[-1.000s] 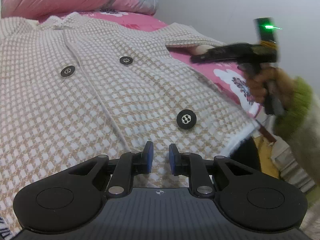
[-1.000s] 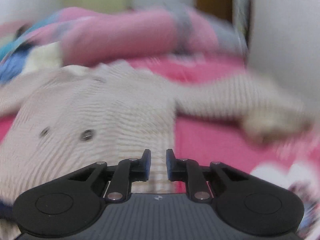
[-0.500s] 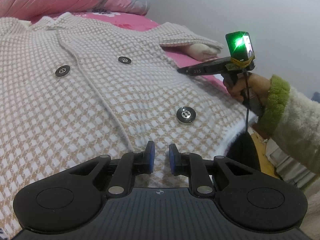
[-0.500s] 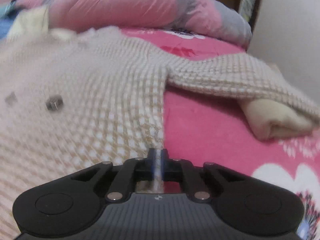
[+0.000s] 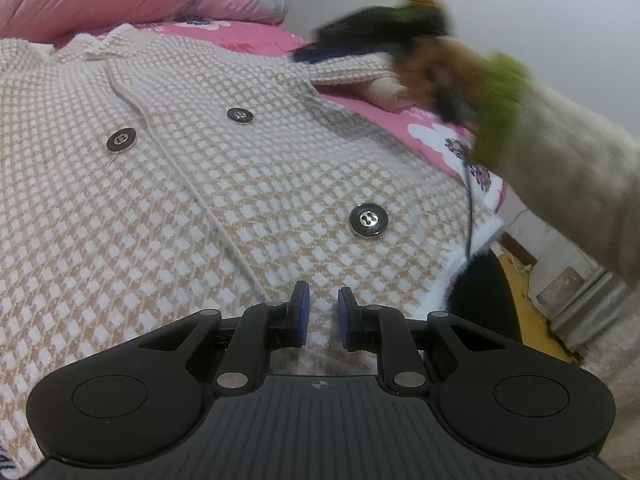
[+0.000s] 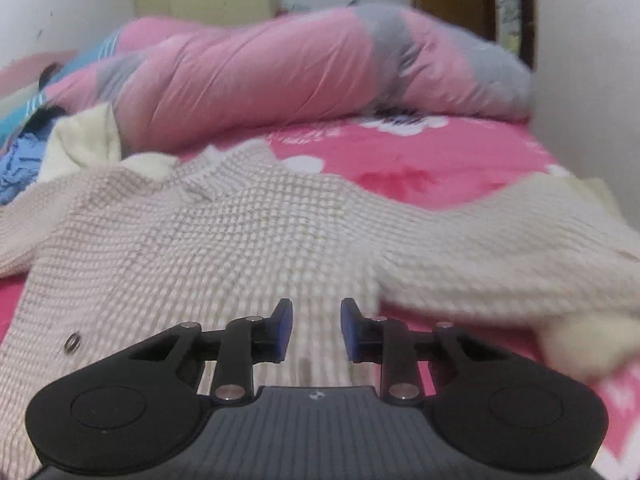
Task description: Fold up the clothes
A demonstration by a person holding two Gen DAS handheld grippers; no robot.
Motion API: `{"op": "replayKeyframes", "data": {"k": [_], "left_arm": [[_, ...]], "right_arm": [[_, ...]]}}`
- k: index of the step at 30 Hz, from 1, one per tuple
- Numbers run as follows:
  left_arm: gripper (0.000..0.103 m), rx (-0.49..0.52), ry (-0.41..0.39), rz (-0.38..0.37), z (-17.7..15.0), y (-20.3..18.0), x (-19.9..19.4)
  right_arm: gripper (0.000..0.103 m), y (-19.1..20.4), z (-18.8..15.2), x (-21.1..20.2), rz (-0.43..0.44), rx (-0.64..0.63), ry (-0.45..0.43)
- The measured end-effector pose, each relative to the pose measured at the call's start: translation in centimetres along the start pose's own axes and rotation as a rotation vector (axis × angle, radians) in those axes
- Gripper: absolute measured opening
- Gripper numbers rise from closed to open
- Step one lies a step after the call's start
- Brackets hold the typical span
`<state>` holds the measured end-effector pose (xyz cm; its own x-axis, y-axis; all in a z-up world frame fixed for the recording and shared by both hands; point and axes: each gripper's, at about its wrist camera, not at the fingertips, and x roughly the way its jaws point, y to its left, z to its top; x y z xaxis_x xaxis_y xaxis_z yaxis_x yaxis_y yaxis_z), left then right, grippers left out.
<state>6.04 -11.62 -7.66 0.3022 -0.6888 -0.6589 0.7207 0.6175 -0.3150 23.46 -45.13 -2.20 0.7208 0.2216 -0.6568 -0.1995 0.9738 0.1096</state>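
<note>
A checked button-front jacket (image 5: 208,184) lies spread flat on the bed (image 6: 420,160), sleeve (image 6: 500,240) outstretched, unfolded. Left tool (image 5: 322,312) and right tool (image 6: 316,330) hover slightly parted, empty.

Right gripper (image 6: 316,330) low over checked beige-and-white cardigan (image 6: 224,248), blue-padded fingers (image 6: 283,330) parted, nothing between them. Cardigan spread flat on pink floral bed sheet (image 6: 420,160); one sleeve (image 6: 520,240) stretches toward bed's right edge, cream cuff (image 6: 588,344) at its end, blurred. Dark button (image 6: 72,342) on cardigan front, left of gripper. Pink-and-grey duvet (image 6: 300,76) bunched along bed's far edge. Cream garment (image 6: 86,140) and blue cloth (image 6: 16,164) near far left corner.
</note>
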Motion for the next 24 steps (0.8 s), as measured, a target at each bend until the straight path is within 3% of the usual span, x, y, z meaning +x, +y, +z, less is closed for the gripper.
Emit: {"op": "replayKeyframes", "data": {"k": [1, 4, 5, 8, 12, 16, 19, 24], "left_arm": [[0.017, -0.002, 0.003, -0.003, 0.0, 0.1, 0.1], [0.017, -0.001, 0.019, -0.013, 0.0, 0.2, 0.3], [0.017, 0.003, 0.025, -0.015, 0.1, 0.2, 0.3], [0.017, 0.012, 0.036, -0.024, 0.1, 0.4, 0.2], [0.017, 0.028, 0.035, -0.044, -0.1, 0.6, 0.0], [0.017, 0.034, 0.045, -0.060, 0.0, 0.8, -0.1], [0.017, 0.030, 0.050, -0.060, 0.1, 0.9, -0.2], [0.017, 0.027, 0.063, -0.058, 0.5, 0.9, -0.2]], "right_arm": [[0.022, -0.7, 0.8, 2.3, -0.014, -0.006, 0.034], [0.006, -3.6, 2.6, 9.6, -0.109, -0.008, 0.149], [0.000, -4.7, 3.3, 10.8, -0.117, 0.035, 0.148], [0.001, -7.3, 5.5, 11.5, -0.130, 0.152, 0.124], [0.005, -8.1, 5.6, 6.7, -0.016, 0.186, 0.121], [0.006, -4.4, 2.0, -0.7, 0.188, -0.040, 0.159], [0.009, -2.7, -4.3, -3.8, 0.229, -0.202, 0.233], [0.012, -3.9, -6.3, -9.2, 0.266, -0.067, 0.108]]}}
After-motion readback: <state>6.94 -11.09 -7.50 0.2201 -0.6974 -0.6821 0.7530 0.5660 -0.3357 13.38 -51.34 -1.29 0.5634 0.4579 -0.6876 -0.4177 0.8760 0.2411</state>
